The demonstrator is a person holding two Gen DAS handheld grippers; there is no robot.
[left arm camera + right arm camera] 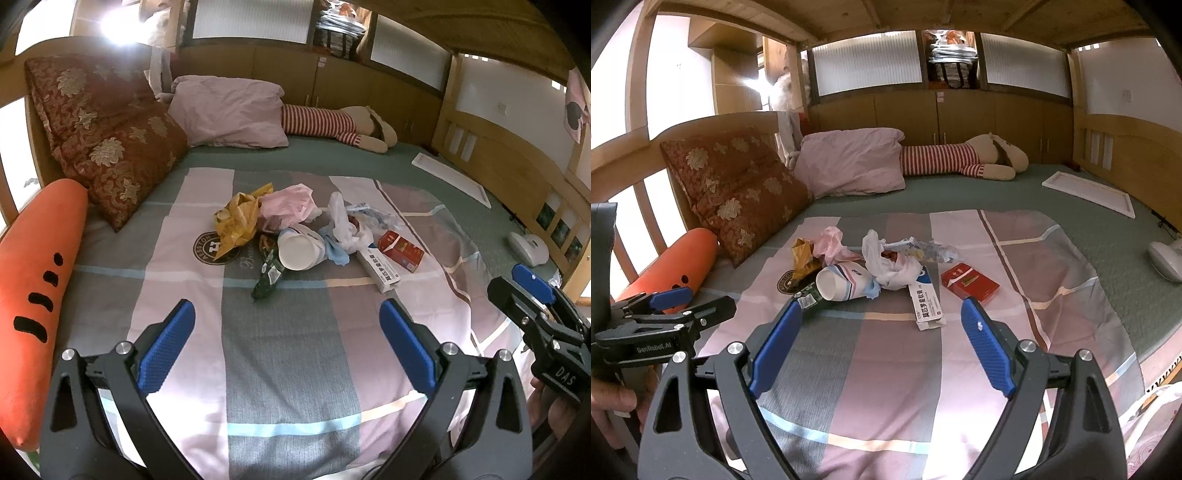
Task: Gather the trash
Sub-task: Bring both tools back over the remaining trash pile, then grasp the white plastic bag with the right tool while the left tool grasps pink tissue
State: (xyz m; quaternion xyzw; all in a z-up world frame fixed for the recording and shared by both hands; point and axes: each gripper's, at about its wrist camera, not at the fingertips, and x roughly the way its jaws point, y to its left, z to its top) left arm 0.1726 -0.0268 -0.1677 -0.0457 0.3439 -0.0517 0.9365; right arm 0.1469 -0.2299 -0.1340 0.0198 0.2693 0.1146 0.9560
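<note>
Nothing collected yet; whole trash pile (pixel 295 236) sits mid-bed on striped quilt (pixel 288 369), ahead of me. Left to right: yellow wrapper (pixel 236 221), pink bag (pixel 288 205), green packet (pixel 267 275), paper cup (pixel 299 251) on side, white bag (pixel 343 225), long white box (pixel 378 267), red carton (pixel 400 249). My left gripper (pixel 286 347) jaws spread, empty. My right gripper (pixel 882 343) jaws spread, empty. No bin visible.

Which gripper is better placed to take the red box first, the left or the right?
Probably the right. The red box lies at the right end of the trash pile, just beyond the right gripper, whose jaws stand open. The left gripper faces the green wrapper.
</note>
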